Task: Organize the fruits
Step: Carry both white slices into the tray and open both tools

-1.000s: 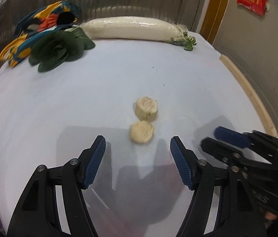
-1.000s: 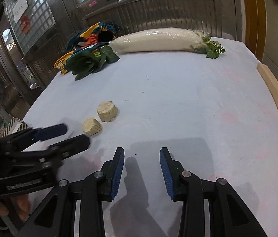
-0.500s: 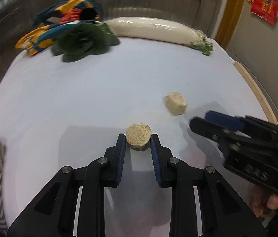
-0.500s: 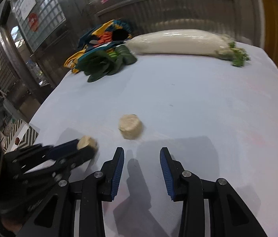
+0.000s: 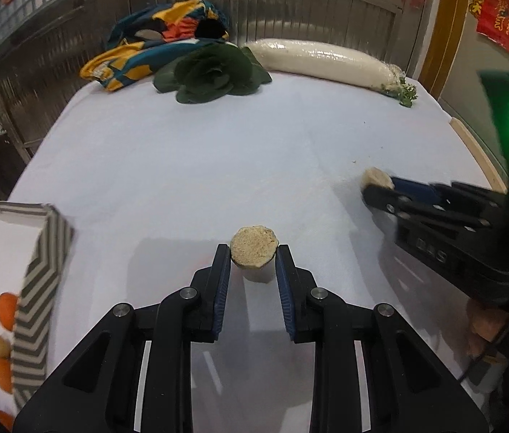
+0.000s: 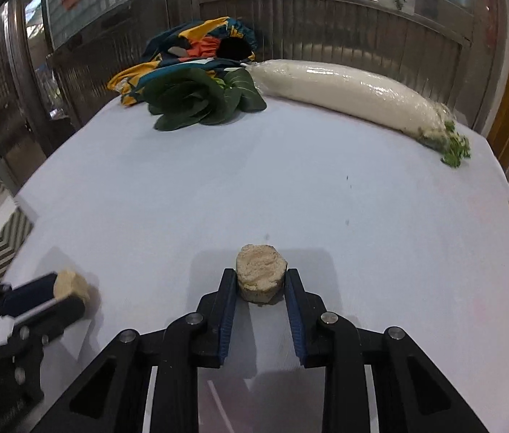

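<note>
Two tan, crumbly round pieces are held above the white table (image 5: 182, 166). My left gripper (image 5: 253, 252) is shut on one piece (image 5: 254, 243), its blue pads pressed to both sides. The right wrist view shows that left gripper (image 6: 63, 290) at the lower left with its piece (image 6: 70, 283). My right gripper (image 6: 261, 276) is closing on the other piece (image 6: 261, 265), and its pads touch both sides. From the left wrist view, the right gripper (image 5: 379, 189) sits at the right edge with its piece (image 5: 375, 177) at the tips.
A chevron-patterned box (image 5: 45, 245) at the table's left edge holds oranges and other small fruit. At the back lie a long white radish (image 5: 319, 63), dark leafy greens (image 5: 214, 72) and a colourful cloth (image 5: 160, 43). A wooden strip (image 5: 478, 155) borders the right side.
The left gripper shut on the nearer piece and carried it left toward the box. The right gripper moved over the other piece and closed on it. The two pieces are now apart.
</note>
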Available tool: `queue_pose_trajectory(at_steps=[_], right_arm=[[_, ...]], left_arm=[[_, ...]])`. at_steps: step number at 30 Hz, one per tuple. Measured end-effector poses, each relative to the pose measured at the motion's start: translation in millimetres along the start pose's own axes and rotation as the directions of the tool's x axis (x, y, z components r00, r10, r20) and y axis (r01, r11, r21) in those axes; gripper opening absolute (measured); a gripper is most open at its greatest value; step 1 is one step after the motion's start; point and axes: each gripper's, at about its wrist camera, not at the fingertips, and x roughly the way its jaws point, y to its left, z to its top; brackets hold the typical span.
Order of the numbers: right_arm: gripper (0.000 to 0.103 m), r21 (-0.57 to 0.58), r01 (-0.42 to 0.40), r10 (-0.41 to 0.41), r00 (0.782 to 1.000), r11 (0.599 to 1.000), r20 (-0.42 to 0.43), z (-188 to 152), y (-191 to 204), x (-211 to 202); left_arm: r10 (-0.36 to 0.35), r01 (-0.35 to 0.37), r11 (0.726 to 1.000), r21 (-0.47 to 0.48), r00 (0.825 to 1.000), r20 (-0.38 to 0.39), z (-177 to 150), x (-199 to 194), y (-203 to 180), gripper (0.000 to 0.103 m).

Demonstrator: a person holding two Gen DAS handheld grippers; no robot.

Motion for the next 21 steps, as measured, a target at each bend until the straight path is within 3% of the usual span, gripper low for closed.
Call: queue_pose_trajectory(at_steps=[10,21], right_arm=[[0.026,0.041,-0.094,0.091,0.993,0.995,0.073,-61,27,-72],[0.026,-0.038,-0.221,0.225,0.967,0.974,0.12,-87,116,-112]], left_arm=[[0.02,-0.021,1.0,0.016,0.997,0.073,-31,-47,16,0.025],[0.076,-0.074,0.997,-0.022,0.987,0.139,-62,-103,65,0.025]])
